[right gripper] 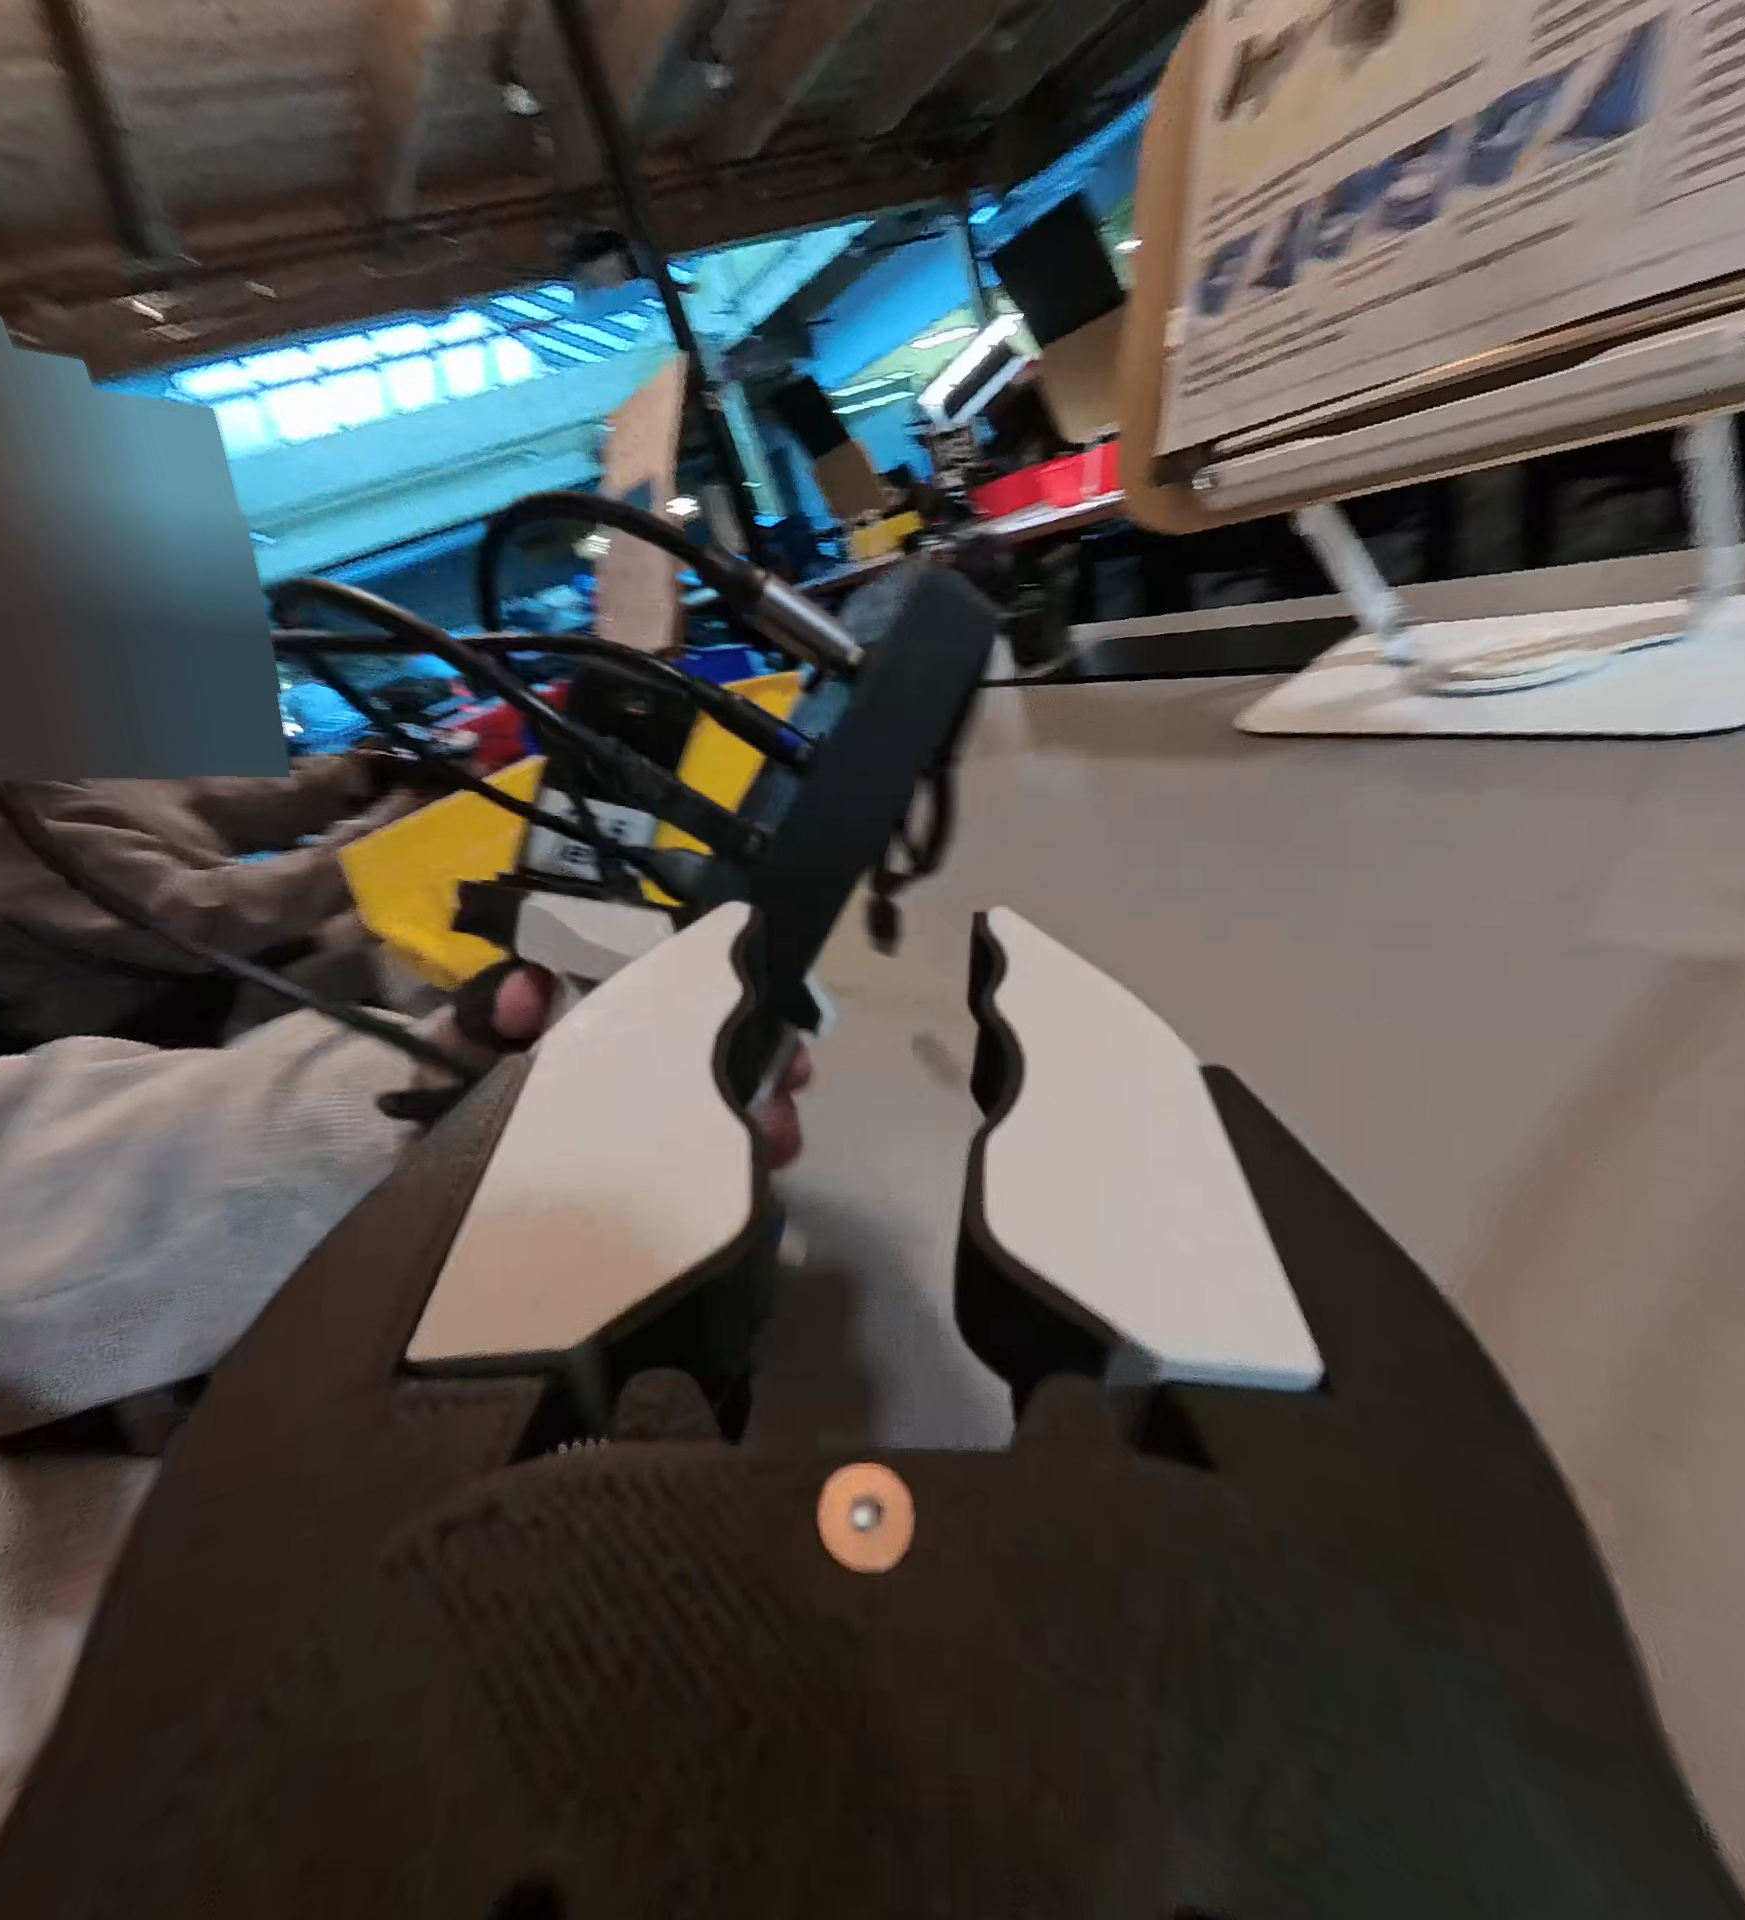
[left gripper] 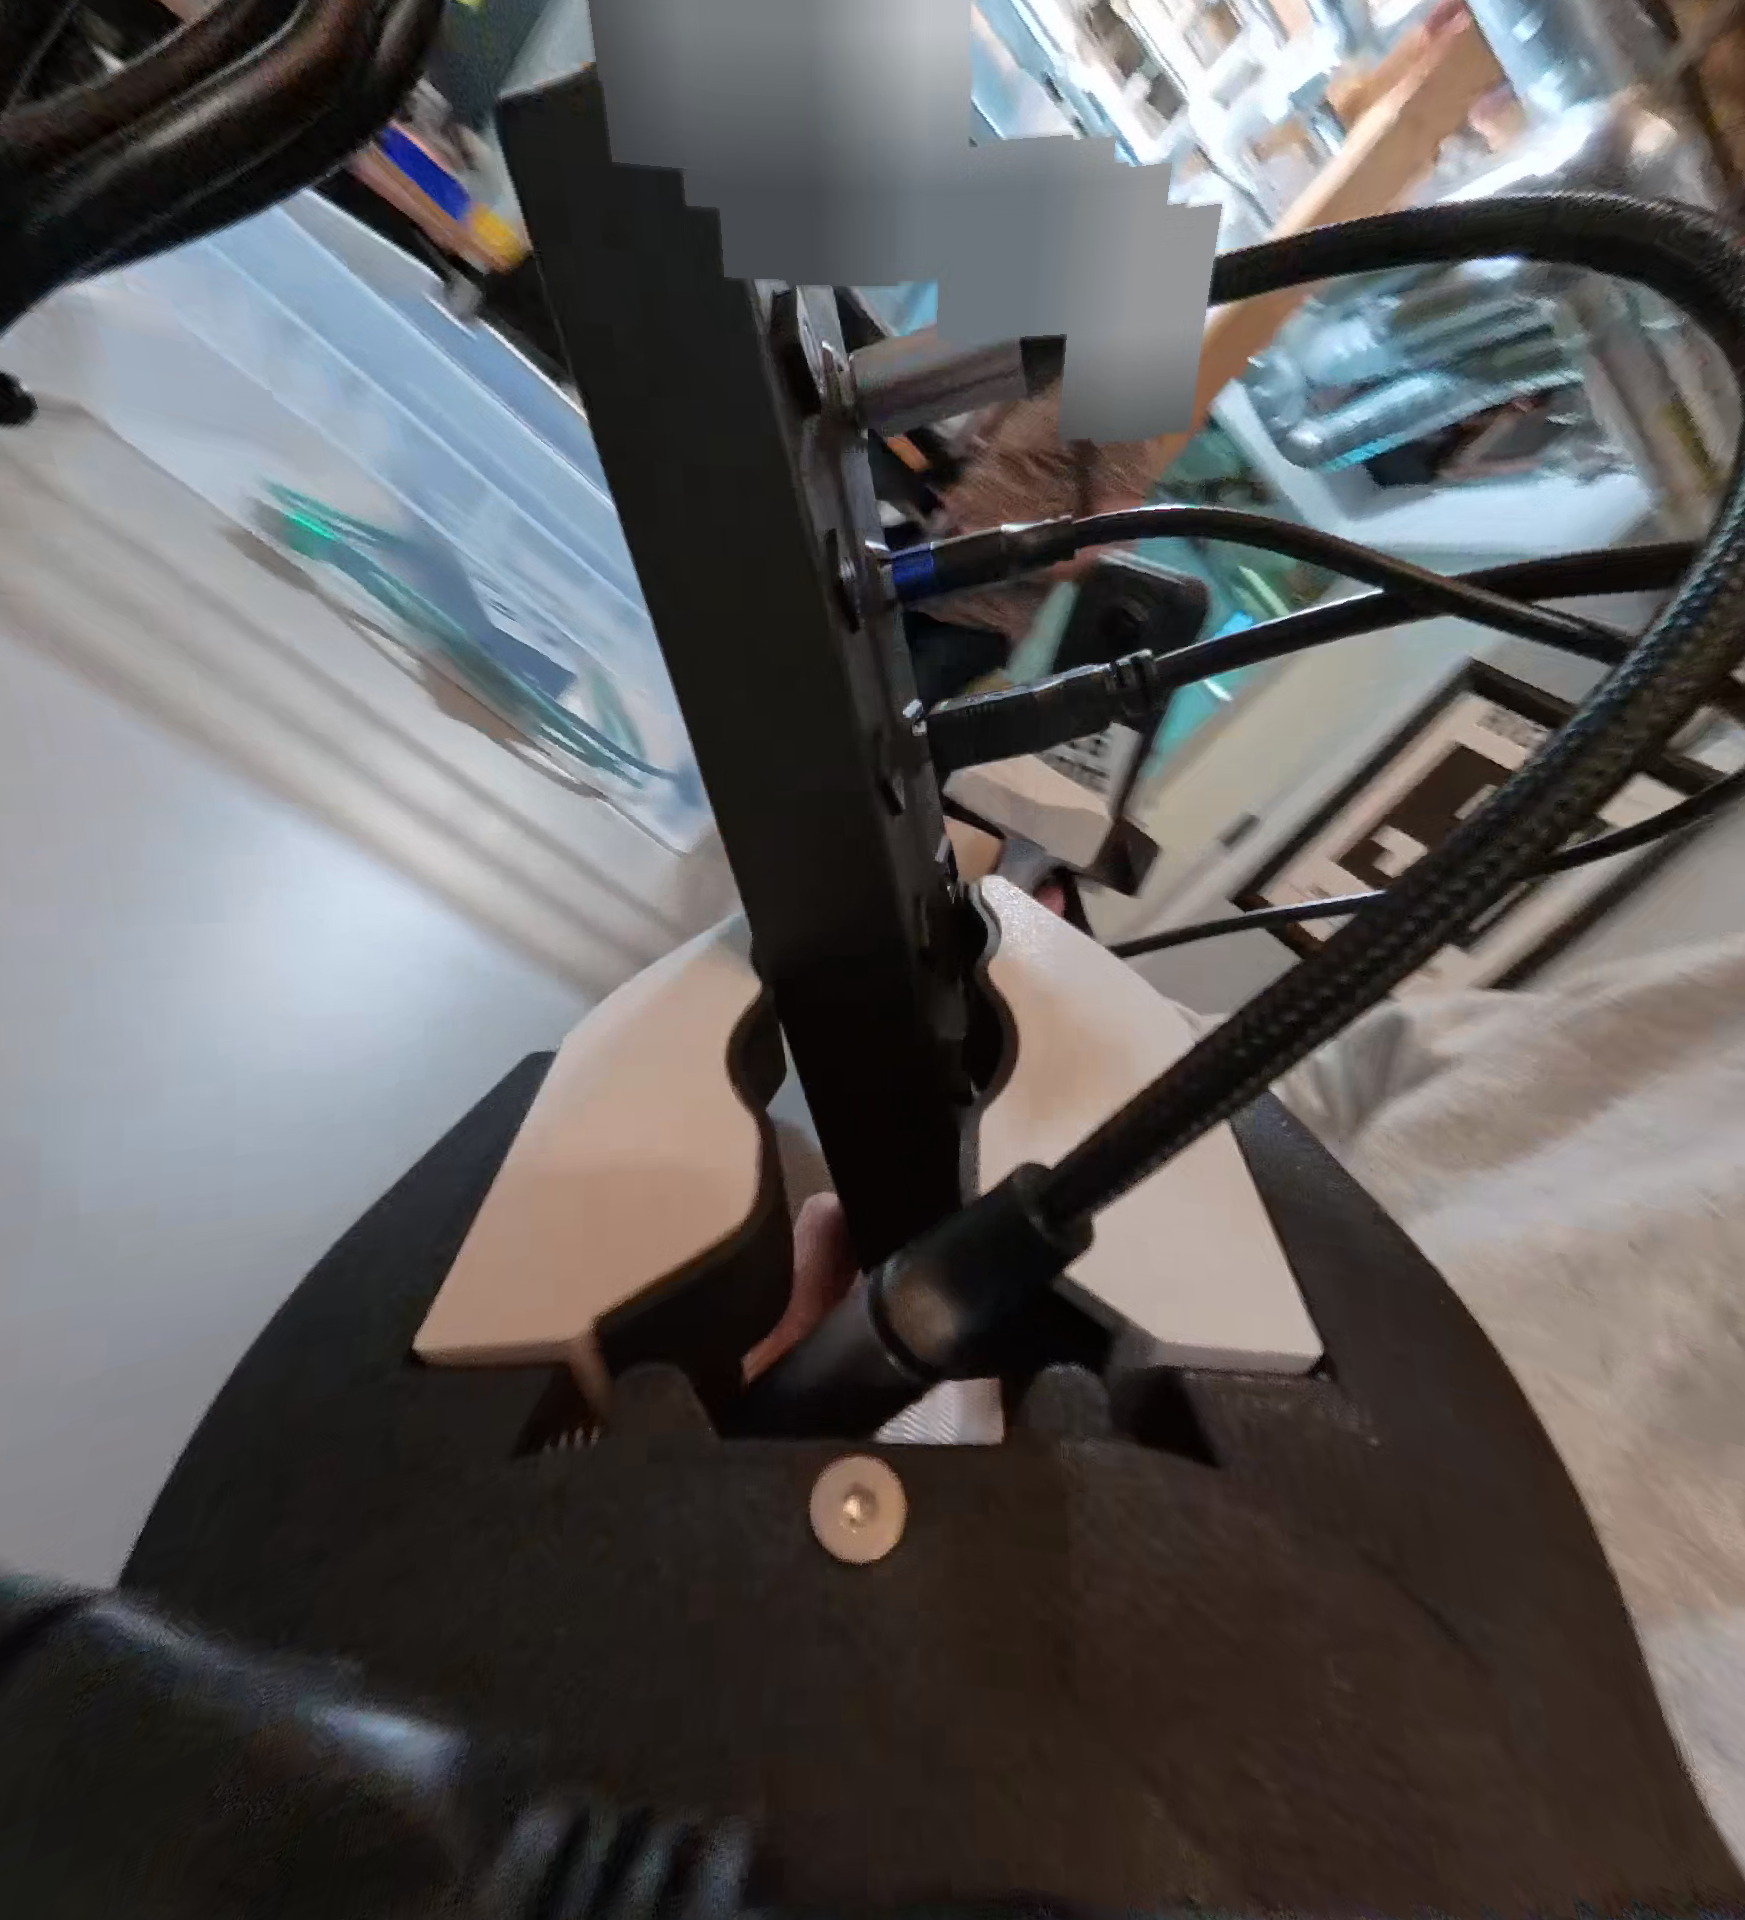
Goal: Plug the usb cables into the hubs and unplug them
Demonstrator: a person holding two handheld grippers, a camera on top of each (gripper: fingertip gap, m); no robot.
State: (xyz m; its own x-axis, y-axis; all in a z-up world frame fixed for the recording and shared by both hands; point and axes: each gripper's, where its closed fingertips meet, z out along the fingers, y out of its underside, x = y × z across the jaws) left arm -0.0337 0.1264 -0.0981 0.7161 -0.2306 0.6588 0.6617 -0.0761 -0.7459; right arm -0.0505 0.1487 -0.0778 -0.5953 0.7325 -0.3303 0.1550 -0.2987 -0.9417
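Observation:
My left gripper is shut on a long flat black hub and holds it upright on edge. Three plugs sit in the hub's right side: a silver one, a blue-collared one and a black one. A thick braided cable arcs right from a black connector by the finger roots. My right gripper is open and empty. Its left finger is close to the lower end of the hub, which stands tilted with its cables trailing left.
A pale table lies under both grippers. A cardboard board on a white stand is at the far right. A person's light sleeve and fingers are at the left, by the other gripper's yellow part. Left and right tips are no more than a few centimetres apart.

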